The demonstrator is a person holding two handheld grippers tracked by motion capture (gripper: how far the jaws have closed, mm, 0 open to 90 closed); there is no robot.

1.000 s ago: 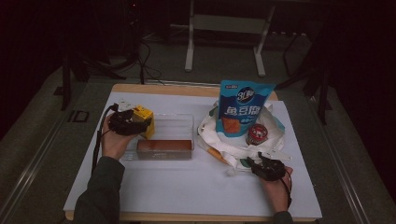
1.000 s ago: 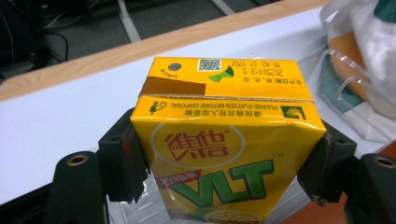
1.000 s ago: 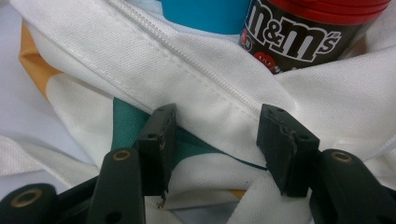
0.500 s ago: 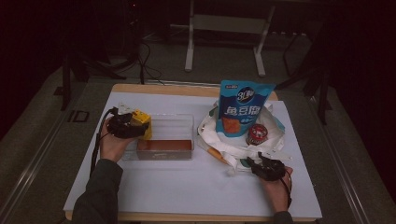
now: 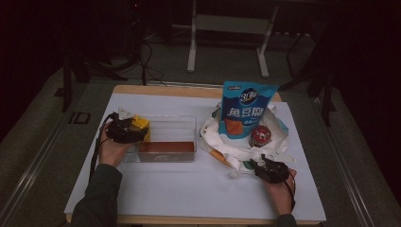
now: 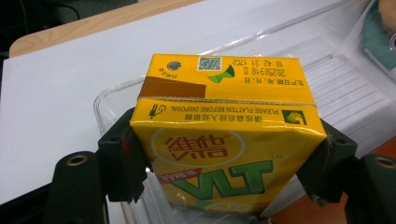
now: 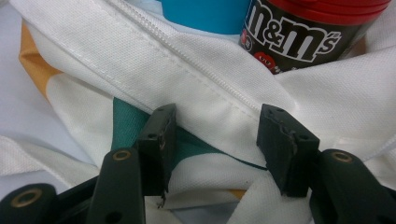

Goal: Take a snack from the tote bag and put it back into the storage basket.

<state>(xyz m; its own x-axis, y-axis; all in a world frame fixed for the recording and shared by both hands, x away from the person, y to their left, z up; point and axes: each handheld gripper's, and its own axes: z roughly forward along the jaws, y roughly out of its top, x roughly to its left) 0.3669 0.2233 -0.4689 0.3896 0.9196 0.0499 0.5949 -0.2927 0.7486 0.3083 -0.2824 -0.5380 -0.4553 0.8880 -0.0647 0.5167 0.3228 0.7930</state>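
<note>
Dim room; grey floor (image 5: 161, 66), a white stand (image 5: 229, 28) and what may be cables (image 5: 142, 59) behind the wood-edged table (image 5: 189, 89).

One yellow cardboard drink carton (image 6: 219, 140), one clear plastic rectangular tray (image 5: 182, 124), one brown flat bar (image 5: 166, 147) in the tray, one white cloth tote bag (image 5: 236, 146), one blue snack pouch (image 5: 245, 111), one red-lidded candy jar (image 5: 260, 136), two black handheld grippers, left gripper (image 5: 124, 132), right gripper (image 5: 265, 169).

1. Bare counter (image 5: 189, 189) is lying open between the two hands.
2. The clear tray (image 5: 170, 128) is blocking the left side, a brown block (image 5: 165, 147) filling its near part.
3. The white bag (image 5: 227, 150), blue pouch (image 5: 246, 111) and candy jar (image 5: 260, 136) are crowding the right side.
</note>
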